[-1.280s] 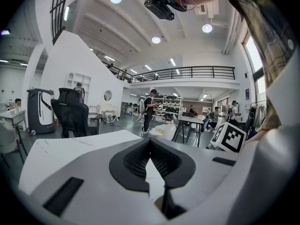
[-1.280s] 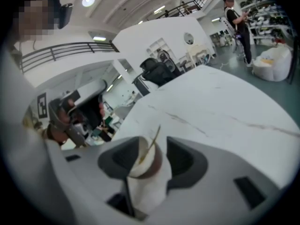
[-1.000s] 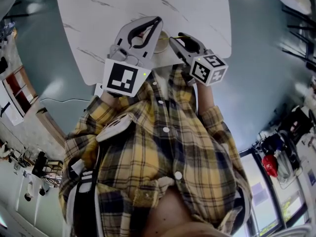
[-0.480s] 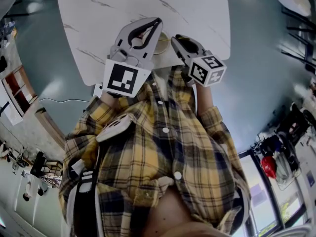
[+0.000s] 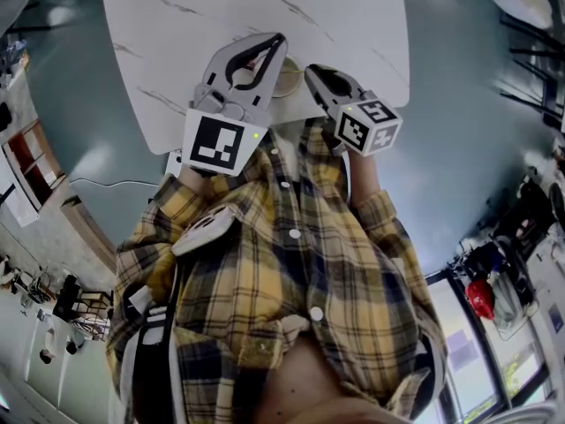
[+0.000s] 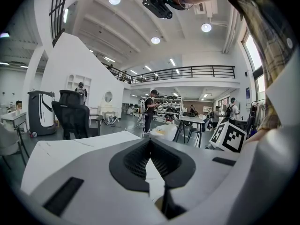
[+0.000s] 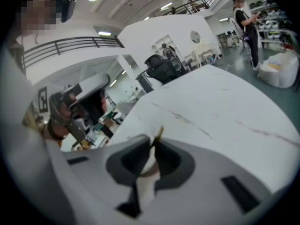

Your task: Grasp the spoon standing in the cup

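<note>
chg: R tool [image 7: 153, 143] jaws just closed | now pinching spoon [image 7: 160, 133] handle | were wide apart

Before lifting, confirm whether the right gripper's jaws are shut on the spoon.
Yes: the right gripper, its jaws just closing, pinches the gold handle of the spoon.

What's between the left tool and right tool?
The cup, in the head view, between left tool and right tool. Right tool's jaws have just been closing on the spoon handle, shown in the right gripper view.
</note>
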{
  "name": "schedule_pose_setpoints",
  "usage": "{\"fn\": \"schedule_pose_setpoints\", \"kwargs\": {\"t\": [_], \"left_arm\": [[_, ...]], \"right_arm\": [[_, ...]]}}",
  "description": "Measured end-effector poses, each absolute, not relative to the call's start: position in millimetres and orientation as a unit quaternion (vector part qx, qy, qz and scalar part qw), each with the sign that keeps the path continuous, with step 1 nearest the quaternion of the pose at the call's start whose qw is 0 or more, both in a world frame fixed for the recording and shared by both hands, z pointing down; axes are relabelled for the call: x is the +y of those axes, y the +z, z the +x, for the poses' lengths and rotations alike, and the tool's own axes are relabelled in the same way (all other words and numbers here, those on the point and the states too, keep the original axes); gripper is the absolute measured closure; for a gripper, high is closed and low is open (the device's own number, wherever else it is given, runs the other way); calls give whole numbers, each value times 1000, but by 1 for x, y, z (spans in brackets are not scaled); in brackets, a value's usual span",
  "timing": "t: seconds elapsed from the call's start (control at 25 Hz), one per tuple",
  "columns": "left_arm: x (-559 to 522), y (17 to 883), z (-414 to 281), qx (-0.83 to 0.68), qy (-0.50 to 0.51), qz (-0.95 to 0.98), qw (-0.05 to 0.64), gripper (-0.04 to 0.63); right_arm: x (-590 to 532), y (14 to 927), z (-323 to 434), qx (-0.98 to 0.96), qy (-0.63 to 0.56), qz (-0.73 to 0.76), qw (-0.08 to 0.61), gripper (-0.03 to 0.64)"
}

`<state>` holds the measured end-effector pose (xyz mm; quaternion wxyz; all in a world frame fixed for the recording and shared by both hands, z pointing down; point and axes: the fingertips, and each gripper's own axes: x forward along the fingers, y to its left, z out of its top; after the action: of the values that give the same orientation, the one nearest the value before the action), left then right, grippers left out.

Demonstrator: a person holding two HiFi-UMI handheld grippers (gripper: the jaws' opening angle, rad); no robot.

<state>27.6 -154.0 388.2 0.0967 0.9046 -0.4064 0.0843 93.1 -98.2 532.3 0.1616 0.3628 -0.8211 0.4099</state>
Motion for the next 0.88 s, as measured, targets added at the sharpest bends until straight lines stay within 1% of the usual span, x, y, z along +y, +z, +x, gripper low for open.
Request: {"fn": "schedule_pose_setpoints", "kwargs": {"t": [0.36,0.88], "left_arm": [[-150,384,22,-410,80,904,93,579],[-144,372,24,-407,69,907,82,580]], "right_arm": [[-95,521,79,-831,414,343,145,581],[-90,503,75,-845,391,329,154,583]]}}
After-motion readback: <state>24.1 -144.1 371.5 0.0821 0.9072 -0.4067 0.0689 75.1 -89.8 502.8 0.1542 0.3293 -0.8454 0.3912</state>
